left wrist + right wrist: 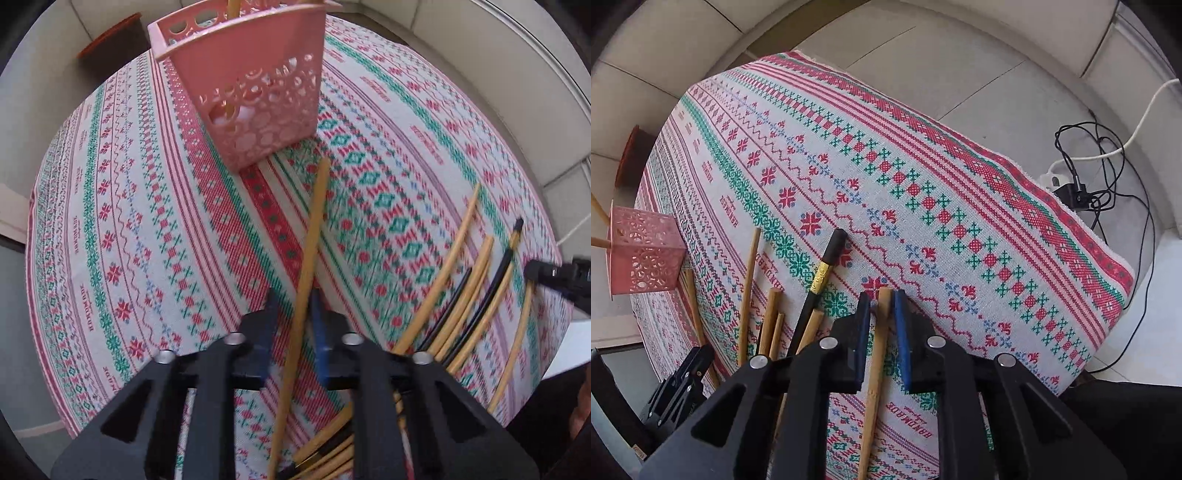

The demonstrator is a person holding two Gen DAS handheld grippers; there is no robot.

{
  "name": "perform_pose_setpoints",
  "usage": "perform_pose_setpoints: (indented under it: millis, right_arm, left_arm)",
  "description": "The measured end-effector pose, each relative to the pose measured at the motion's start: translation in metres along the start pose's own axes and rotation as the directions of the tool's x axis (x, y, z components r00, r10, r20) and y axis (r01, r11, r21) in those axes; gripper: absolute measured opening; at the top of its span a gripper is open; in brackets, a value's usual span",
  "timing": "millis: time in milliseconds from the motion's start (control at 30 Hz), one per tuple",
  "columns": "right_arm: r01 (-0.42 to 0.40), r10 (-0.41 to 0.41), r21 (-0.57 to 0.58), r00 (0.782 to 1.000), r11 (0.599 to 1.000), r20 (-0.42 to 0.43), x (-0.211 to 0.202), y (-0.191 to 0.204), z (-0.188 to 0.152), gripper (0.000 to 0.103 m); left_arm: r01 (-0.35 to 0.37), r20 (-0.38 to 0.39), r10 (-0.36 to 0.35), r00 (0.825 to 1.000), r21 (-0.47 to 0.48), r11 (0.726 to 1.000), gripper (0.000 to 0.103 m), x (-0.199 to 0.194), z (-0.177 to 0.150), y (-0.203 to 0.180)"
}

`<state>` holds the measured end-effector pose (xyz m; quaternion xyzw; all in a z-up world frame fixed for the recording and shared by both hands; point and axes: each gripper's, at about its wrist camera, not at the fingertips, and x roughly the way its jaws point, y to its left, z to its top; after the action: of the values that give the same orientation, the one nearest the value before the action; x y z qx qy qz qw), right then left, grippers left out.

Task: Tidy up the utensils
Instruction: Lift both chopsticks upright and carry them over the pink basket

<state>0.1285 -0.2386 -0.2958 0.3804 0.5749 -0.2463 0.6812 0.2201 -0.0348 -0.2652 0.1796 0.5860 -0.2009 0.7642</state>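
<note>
A pink perforated holder [255, 88] stands on the patterned tablecloth [129, 221] with a wooden chopstick inside; it also shows at the left of the right wrist view [646, 258]. My left gripper [293, 299] is shut on a wooden chopstick [314, 229] that points toward the holder, short of it. My right gripper [881, 299] is shut on another wooden chopstick [875, 369], low over the cloth. Several loose wooden and black chopsticks [465, 295] lie at the right of the left wrist view and beside my right gripper [820, 280].
The table's far edge [1034, 192] drops to a tiled floor with a power strip and black cables [1078, 184]. A brown container [110, 44] with an orange lid stands on the floor beyond the table. The other gripper's tip [554, 275] shows at the right.
</note>
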Motion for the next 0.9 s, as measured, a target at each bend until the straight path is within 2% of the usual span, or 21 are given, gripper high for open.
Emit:
perform_pose_setpoints:
  millis: [200, 333, 367, 400, 433, 467, 500, 567, 600, 633, 667, 700, 733, 767, 800, 900]
  right_arm:
    - [-0.039, 0.039, 0.040, 0.999, 0.998, -0.005, 0.002, -0.009, -0.002, 0.009]
    - [-0.030, 0.030, 0.011, 0.999, 1.000, -0.017, 0.004, -0.006, -0.009, 0.009]
    - [-0.020, 0.019, -0.003, 1.000, 1.000, -0.017, 0.004, -0.004, -0.010, 0.010]
    - [-0.001, 0.001, -0.019, 1.000, 1.000, -0.013, 0.004, 0.000, -0.010, 0.010]
    - [0.006, -0.006, -0.021, 1.000, 1.000, -0.009, 0.004, 0.002, -0.011, 0.015]
    - [-0.009, 0.009, -0.020, 1.000, 1.000, -0.007, 0.004, 0.004, -0.012, 0.028]
    - [-0.027, 0.027, -0.025, 1.000, 0.999, -0.005, 0.004, 0.007, -0.013, 0.033]
    - [-0.003, 0.003, -0.045, 1.000, 0.999, 0.005, 0.004, 0.013, -0.015, 0.034]
    - [0.003, -0.003, -0.052, 1.000, 0.999, 0.008, 0.004, 0.014, -0.016, 0.034]
    - [0.008, -0.008, -0.055, 1.000, 0.998, 0.008, 0.004, 0.014, -0.016, 0.030]
    - [0.020, -0.020, -0.052, 1.000, 0.998, 0.008, 0.003, 0.013, -0.015, 0.017]
    - [0.022, -0.021, -0.045, 1.000, 0.999, 0.004, 0.004, 0.009, -0.014, 0.010]
    - [-0.002, 0.002, -0.027, 1.000, 1.000, -0.008, 0.004, 0.004, -0.012, 0.009]
    - [-0.029, 0.029, -0.015, 0.999, 0.999, -0.024, 0.004, 0.000, -0.010, 0.008]
    - [-0.052, 0.052, -0.014, 0.998, 0.999, -0.038, 0.004, -0.003, -0.008, 0.008]
    - [-0.159, 0.160, 0.015, 0.985, 0.987, -0.068, 0.001, -0.011, -0.007, 0.008]
  left_arm:
    - [0.016, -0.042, -0.012, 0.999, 0.116, 0.993, 0.008, -0.012, -0.044, 0.014]
    - [0.094, -0.071, -0.087, 0.994, 0.092, 0.991, 0.011, -0.021, -0.072, 0.039]
    - [0.093, -0.064, -0.089, 0.994, 0.078, 0.993, 0.029, -0.021, -0.074, 0.042]
    - [0.075, -0.049, -0.072, 0.996, 0.057, 0.996, 0.055, -0.022, -0.072, 0.045]
    - [0.056, -0.037, -0.055, 0.998, 0.039, 0.998, 0.062, -0.021, -0.069, 0.049]
    - [0.040, -0.026, -0.039, 0.999, 0.019, 0.999, 0.065, -0.021, -0.062, 0.049]
    - [0.037, -0.020, -0.037, 0.999, 0.000, 0.999, 0.065, -0.020, -0.049, 0.049]
    - [0.040, 0.001, -0.040, 0.999, -0.017, 0.999, 0.065, -0.017, -0.030, 0.042]
    - [0.034, 0.003, -0.034, 0.999, -0.012, 0.999, 0.065, -0.014, -0.021, 0.037]
    - [0.015, -0.008, -0.015, 1.000, -0.010, 1.000, 0.063, -0.008, -0.012, 0.033]
    - [0.005, -0.030, -0.006, 1.000, -0.019, 1.000, 0.059, -0.001, -0.006, 0.031]
    - [0.016, -0.031, -0.017, 0.999, -0.032, 0.999, 0.054, -0.001, -0.003, 0.031]
    - [0.021, -0.039, -0.022, 0.999, -0.031, 0.999, 0.048, -0.002, 0.000, 0.030]
    - [0.029, -0.035, -0.030, 0.999, -0.022, 0.999, 0.026, -0.003, 0.003, 0.026]
    - [0.026, -0.034, -0.027, 0.999, -0.023, 0.999, 0.008, -0.003, 0.007, 0.024]
    - [0.053, 0.008, -0.053, 0.999, -0.060, 0.997, 0.006, -0.007, 0.000, 0.030]
